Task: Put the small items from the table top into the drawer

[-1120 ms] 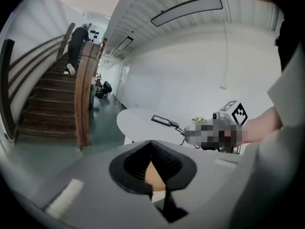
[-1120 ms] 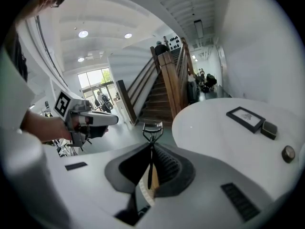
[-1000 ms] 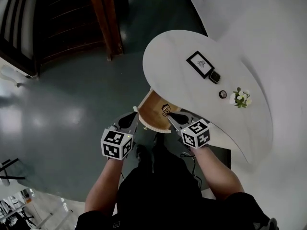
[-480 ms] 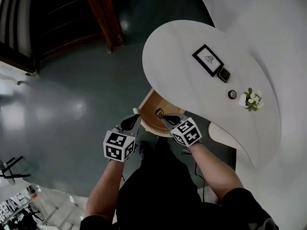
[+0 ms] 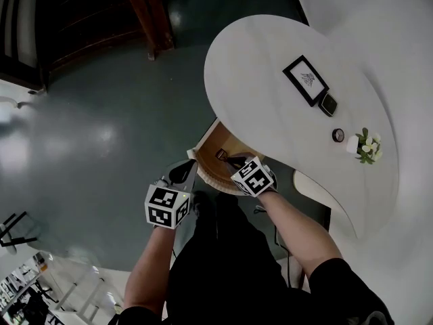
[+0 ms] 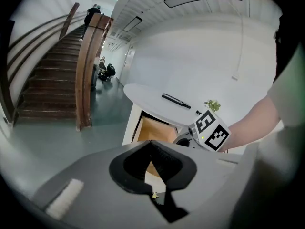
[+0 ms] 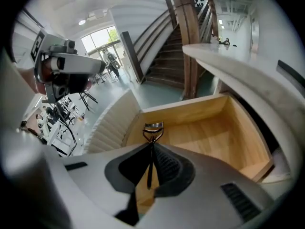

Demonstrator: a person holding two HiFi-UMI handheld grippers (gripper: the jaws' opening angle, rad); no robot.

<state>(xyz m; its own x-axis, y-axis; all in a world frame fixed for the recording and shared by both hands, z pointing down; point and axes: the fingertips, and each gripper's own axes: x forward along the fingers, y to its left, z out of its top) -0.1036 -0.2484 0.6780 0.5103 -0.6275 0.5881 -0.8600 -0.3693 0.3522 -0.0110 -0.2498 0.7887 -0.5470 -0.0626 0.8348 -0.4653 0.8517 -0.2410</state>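
My right gripper is shut on a black eyelash curler, whose curved head pokes out past the jaws over the open wooden drawer. In the head view the right gripper hangs over the drawer with the eyelash curler at its tip. My left gripper is shut and empty, left of the drawer front, also seen as left gripper. On the white table lie a small dark device and a small round item.
A framed picture and a small potted plant stand on the table top. A wooden staircase post rises at the far left of the table. The floor is dark and glossy. The drawer's ribbed white front curves toward me.
The right gripper has carried the eyelash curler left and lower, further over the open drawer. The left gripper has stayed about where it was.
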